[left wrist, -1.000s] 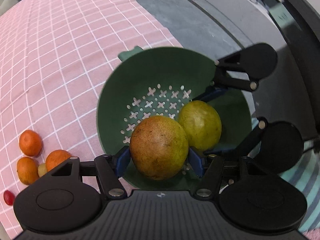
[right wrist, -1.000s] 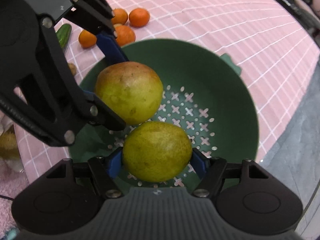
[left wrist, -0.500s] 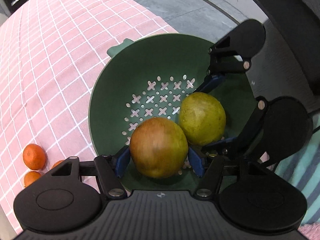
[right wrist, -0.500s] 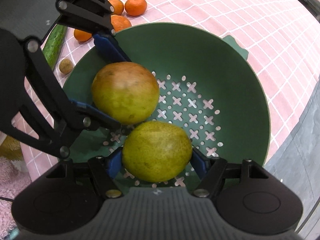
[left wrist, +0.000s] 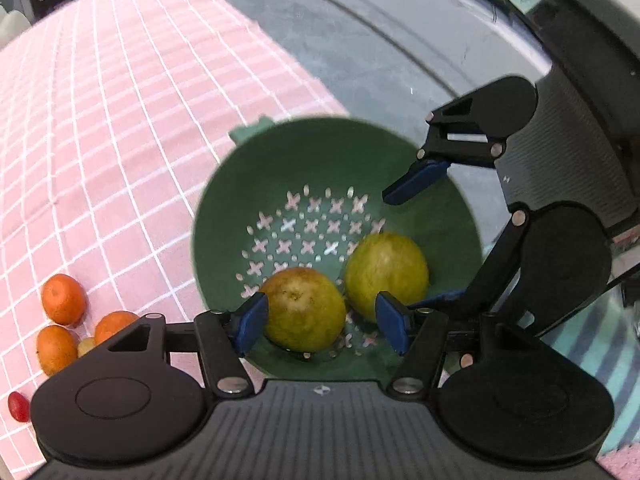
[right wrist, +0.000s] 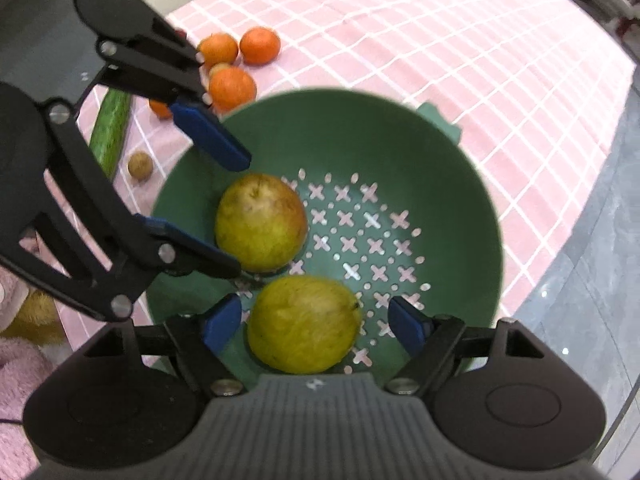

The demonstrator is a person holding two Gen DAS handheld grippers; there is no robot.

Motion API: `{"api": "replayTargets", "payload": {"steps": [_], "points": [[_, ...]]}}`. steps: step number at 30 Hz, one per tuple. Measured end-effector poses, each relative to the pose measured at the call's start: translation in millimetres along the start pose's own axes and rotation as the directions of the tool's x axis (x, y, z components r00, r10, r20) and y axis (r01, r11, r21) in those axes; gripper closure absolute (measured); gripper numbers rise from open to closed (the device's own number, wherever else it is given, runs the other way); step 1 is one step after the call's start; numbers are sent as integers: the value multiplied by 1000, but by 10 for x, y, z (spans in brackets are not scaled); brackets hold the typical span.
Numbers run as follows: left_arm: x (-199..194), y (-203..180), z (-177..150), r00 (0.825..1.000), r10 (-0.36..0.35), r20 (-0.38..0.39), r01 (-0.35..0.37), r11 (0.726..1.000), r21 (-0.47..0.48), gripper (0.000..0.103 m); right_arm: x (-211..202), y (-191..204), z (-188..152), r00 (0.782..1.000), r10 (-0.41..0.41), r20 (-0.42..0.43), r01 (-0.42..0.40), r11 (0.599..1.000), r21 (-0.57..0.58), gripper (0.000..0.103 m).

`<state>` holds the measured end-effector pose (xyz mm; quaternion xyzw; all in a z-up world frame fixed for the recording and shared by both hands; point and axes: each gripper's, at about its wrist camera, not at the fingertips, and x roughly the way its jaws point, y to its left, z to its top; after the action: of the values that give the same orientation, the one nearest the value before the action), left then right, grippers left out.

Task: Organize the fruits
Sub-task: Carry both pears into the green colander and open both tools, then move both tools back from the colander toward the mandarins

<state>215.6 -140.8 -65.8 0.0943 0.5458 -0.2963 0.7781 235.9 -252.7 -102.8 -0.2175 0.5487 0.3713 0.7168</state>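
In the left wrist view, the left gripper hangs over the green colander with its blue pads spread; the russet-tinged fruit lies on the colander floor between them, a gap showing on the right side while the left pad sits so close that contact cannot be ruled out. A second, yellower fruit rests just beside it, and the right gripper stands over it with its pads apart. Small oranges and a red tomato remain on the pink checked cloth. In the right wrist view, the right gripper's jaws have just been opening; gaps show on both sides of the yellow fruit, which sits free in the colander. The russet fruit lies touching it, the left gripper's pads apart above it. A cucumber and a small brown fruit lie outside. This looks like the release step done; next, both grippers likely need to lift clear and head for the oranges.
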Motion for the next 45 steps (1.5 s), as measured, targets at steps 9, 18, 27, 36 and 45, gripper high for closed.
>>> {"api": "replayTargets", "payload": {"steps": [9, 18, 27, 36, 45], "points": [[-568, 8, -277, 980, 127, 153, -110, 988, -112, 30, -464, 325, -69, 976, -132, 174, 104, 982, 158, 21], [-1143, 197, -595, 933, 235, 272, -173, 957, -231, 30, -608, 907, 48, 909, -230, 348, 107, 935, 338, 19], [-1548, 514, -1148, 876, 351, 332, -215, 899, -382, 30, -522, 1497, 299, 850, -296, 437, 97, 901, 422, 19], [-1640, 941, -1778, 861, 427, 275, -236, 816, -527, 30, -326, 1953, 489, 826, -278, 490, 67, 912, 405, 19], [-1473, 1106, -2013, 884, 409, 225, -236, 807, -541, 35, -22, 2144, 540, 845, -274, 459, 104, 927, 361, 24]]}}
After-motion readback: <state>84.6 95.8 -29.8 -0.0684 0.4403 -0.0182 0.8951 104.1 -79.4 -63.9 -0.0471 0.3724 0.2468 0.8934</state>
